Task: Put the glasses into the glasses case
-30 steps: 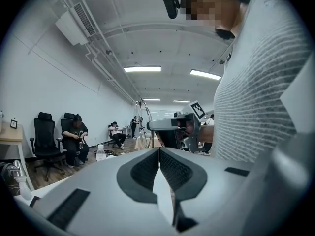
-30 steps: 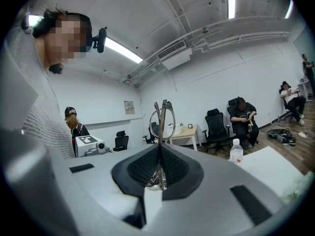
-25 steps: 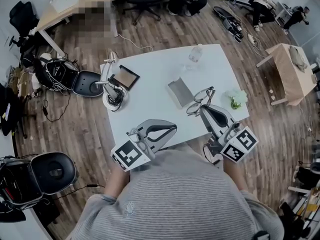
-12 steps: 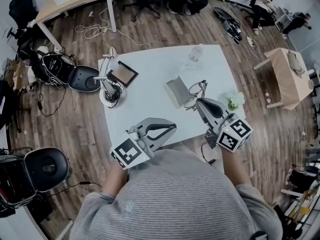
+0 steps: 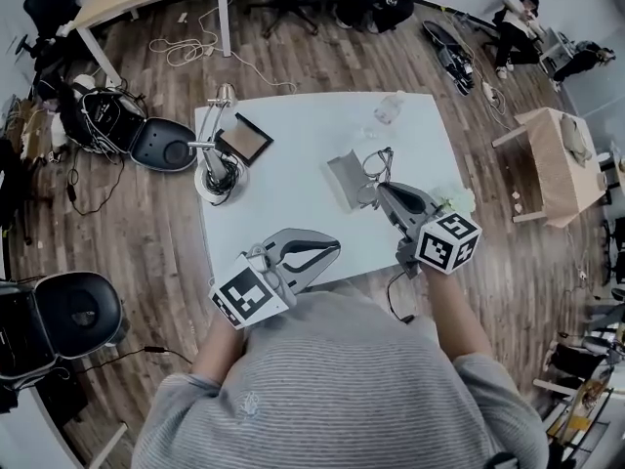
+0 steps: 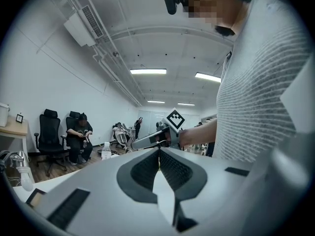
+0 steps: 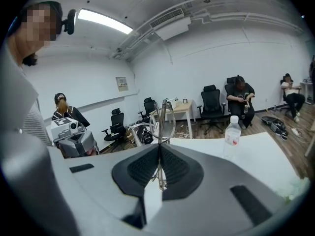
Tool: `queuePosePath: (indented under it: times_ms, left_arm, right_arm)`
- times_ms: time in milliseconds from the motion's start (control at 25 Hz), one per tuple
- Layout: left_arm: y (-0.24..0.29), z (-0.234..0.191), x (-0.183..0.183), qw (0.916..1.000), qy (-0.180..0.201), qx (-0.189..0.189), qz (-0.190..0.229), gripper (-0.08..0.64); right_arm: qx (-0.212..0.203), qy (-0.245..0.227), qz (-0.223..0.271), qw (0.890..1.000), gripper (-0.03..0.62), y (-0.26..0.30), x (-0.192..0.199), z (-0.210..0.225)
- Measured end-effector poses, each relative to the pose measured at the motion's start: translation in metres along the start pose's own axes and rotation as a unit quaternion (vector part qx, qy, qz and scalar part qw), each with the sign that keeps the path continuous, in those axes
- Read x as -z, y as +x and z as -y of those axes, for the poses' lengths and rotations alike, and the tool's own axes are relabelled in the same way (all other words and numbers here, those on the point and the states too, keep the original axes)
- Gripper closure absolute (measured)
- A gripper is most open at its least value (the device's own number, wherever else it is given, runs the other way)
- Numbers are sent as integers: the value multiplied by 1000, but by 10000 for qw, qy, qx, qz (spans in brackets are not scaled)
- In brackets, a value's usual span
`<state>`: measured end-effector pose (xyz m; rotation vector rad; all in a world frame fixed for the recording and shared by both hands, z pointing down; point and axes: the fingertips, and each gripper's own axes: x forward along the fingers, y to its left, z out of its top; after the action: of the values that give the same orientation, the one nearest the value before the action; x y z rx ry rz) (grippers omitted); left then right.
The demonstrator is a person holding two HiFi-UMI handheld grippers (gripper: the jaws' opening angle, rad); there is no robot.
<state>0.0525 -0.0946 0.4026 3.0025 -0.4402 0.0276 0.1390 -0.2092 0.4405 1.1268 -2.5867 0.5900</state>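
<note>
Thin-framed glasses [image 5: 377,164] hang over the white table [image 5: 293,203], pinched by one side in my right gripper [image 5: 379,190]. They hover at the right edge of the grey glasses case [image 5: 344,180], which lies mid-table. In the right gripper view the glasses [image 7: 163,118] stand upright from the shut jaws of that gripper [image 7: 160,149]. My left gripper [image 5: 338,246] rests low by the table's near edge, shut with nothing in it; the left gripper view shows its pads [image 6: 159,154] pressed together.
A desk lamp [image 5: 217,159] and a dark framed tablet [image 5: 244,140] sit at the table's left. A water bottle [image 5: 388,108] stands at the far side. A crumpled pale-green thing [image 5: 455,200] lies at the right edge. Chairs, cables and seated people ring the table.
My right gripper has carried the glasses down and leftward, from beside the pale-green thing to the case's right edge. The left gripper has stayed put.
</note>
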Motion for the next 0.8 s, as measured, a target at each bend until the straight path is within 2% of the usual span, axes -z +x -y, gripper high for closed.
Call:
queuePosePath:
  times_ms: [120, 800]
  left_arm:
    - [-4, -3, 3, 10000, -6, -60, -6, 546]
    - [1, -2, 13, 9999, -4, -79, -152, 546]
  right_arm:
    - [2, 134, -142, 9998, 572, 10, 9, 6]
    - [159, 250, -846, 9960, 572, 34, 50, 36]
